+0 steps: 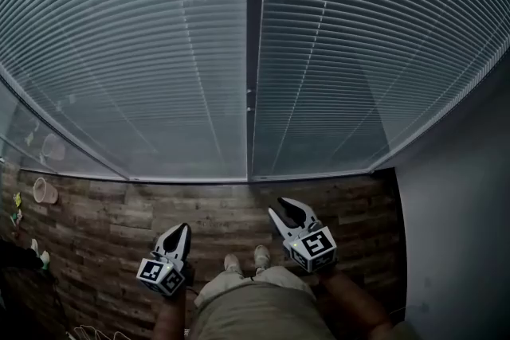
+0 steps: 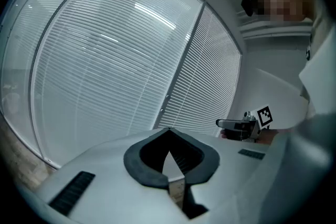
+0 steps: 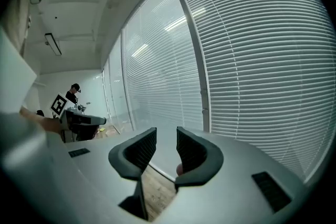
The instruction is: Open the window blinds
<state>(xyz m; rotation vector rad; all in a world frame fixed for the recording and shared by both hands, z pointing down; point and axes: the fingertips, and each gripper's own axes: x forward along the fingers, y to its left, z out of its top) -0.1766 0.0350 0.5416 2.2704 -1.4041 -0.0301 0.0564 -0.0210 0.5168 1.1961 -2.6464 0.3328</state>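
The blinds (image 1: 159,52) hang fully lowered with their slats shut. They fill the head view from 9 through 12 to 3 o'clock and are split by a dark mullion (image 1: 255,28). The left gripper (image 1: 182,228), at 7 o'clock, has its jaws pressed together and empty. The right gripper (image 1: 286,208), at 5 o'clock, has its jaws narrowly apart with nothing between them. Both grippers are clear of the blinds, over the wood floor (image 1: 103,219).

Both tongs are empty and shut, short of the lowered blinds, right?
No: only the left tongs are shut. The right tongs stand a little apart, as the right gripper view shows. Both are empty, short of the lowered blinds.
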